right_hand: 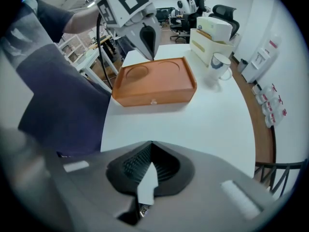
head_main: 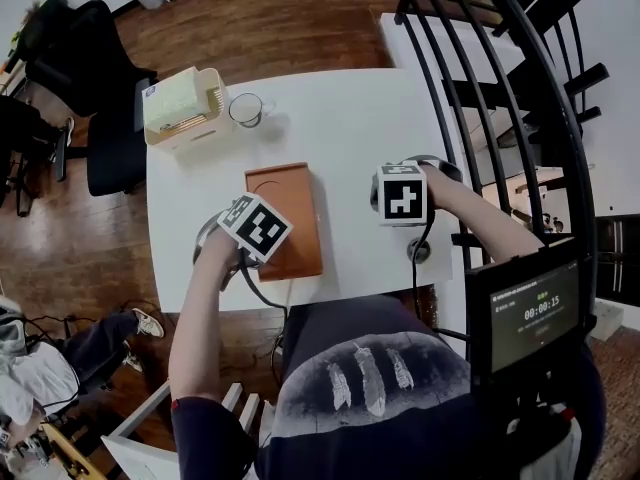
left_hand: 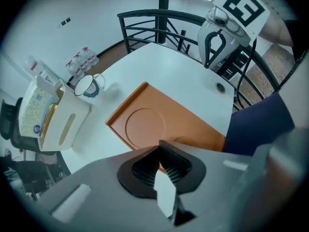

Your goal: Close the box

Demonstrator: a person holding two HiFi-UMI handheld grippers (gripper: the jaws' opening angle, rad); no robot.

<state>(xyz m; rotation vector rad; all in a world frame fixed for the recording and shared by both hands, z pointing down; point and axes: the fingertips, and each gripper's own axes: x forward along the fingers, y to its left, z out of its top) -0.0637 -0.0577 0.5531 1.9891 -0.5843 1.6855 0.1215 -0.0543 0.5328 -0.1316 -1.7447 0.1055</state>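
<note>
1. The box [head_main: 285, 218] lies flat on the white table [head_main: 340, 128], just in front of you and left of the middle. Its lid looks down all the way. From the right gripper view the top sits level on the body, and no gap shows along the side with the small knob [right_hand: 153, 101]. My judgement is that the closing itself is done, or nearly so.

2. Your left gripper [left_hand: 161, 164] is clenched on nothing: the two ribbed pads meet at the tip with only air between them. From the head view its marker cube overlaps the box's near left corner. In its own view the lid fills the space just ahead of the jaws. Whether the tip touches the lid, I cannot tell.

3. Your right gripper [right_hand: 149, 162] is likewise clenched and empty. It hangs to the right of the box, well apart from it, with bare table between. The box's long side faces its jaws.

4. If anything is left, it is probably a check. Press the closed left jaws lightly on the near end of the lid to confirm it is seated, then lift clear. Keep the push straight down so the box does not slide toward the mug [head_main: 246, 109] behind it.
</note>
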